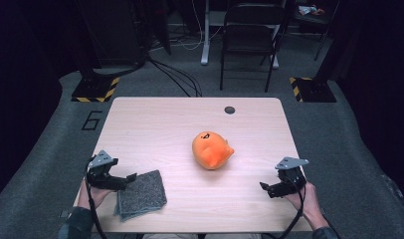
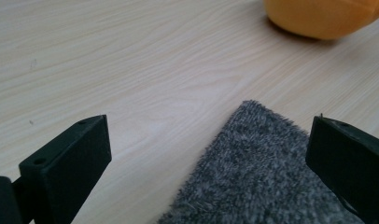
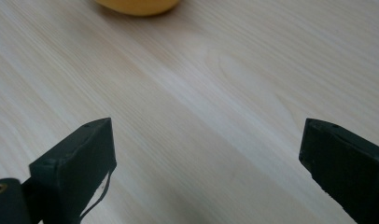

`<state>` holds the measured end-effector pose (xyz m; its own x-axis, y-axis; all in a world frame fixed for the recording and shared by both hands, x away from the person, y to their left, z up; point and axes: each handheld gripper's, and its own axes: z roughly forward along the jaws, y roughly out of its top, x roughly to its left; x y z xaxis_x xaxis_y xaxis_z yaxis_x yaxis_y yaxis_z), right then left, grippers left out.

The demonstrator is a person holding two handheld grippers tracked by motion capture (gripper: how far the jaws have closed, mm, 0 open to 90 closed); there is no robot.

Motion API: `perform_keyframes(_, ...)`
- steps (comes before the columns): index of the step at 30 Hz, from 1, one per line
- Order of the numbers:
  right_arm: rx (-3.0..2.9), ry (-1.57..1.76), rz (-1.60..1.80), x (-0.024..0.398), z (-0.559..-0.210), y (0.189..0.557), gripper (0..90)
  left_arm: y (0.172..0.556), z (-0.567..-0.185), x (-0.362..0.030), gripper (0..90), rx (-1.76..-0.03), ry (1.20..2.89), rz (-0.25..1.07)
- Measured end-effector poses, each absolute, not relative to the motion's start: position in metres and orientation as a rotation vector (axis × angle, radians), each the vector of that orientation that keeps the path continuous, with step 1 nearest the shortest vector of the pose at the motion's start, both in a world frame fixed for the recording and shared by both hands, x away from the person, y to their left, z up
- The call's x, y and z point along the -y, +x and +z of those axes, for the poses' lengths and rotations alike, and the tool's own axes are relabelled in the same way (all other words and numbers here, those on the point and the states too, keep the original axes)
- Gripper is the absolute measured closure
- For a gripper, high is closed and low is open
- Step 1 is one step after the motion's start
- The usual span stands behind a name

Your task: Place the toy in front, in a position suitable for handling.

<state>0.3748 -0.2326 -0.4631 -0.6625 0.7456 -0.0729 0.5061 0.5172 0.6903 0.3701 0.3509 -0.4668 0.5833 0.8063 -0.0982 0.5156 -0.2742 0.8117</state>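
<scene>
Left gripper (image 1: 128,178) gaping wide, low over the near-left table (image 1: 155,124), jaws straddling the far corner of the grey cloth (image 1: 141,194), not gripping it. Right gripper (image 1: 263,186) likewise wide, holding nothing, over bare wood at the near right. Orange plush (image 1: 212,150) mid-table between both, well apart from each, cloth lying flat by the near edge.

Pale wood-grain rectangular table (image 1: 155,119), rounded corners, small dark round grommet (image 1: 230,110) near the far edge. Folded grey fuzzy cloth (image 1: 141,194) lies flat just beside the left gripper (image 1: 126,180), a corner between its spread jaws. Orange rounded plush toy (image 1: 212,150) sits mid-table, ahead of both claws, well apart from the right gripper (image 1: 266,187), whose spread jaws frame bare wood.
</scene>
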Motion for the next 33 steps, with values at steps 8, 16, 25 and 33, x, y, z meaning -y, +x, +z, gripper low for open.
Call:
perform_keyframes(8, -2.451, 0.894, 0.923, 0.193, -0.439, 0.399, 2.9, 0.353, -0.48, -0.342, 0.0, -1.023, 2.029, 0.426)
perform_keyframes(16, -2.481, 0.81, 0.94, 0.155, -0.42, 0.434, 3.0, 0.354, -0.483, -0.342, 0.0, -0.997, 2.074, 0.464)
perform_keyframes(25, -2.51, 0.744, 0.928, 0.112, -0.409, 0.465, 5.0, 0.355, -0.482, -0.341, 0.0, -0.986, 2.081, 0.485)
perform_keyframes(33, -2.553, 0.719, 0.938, 0.086, -0.41, 0.485, 8.7, 0.356, -0.483, -0.343, 0.0, -0.976, 2.082, 0.486)
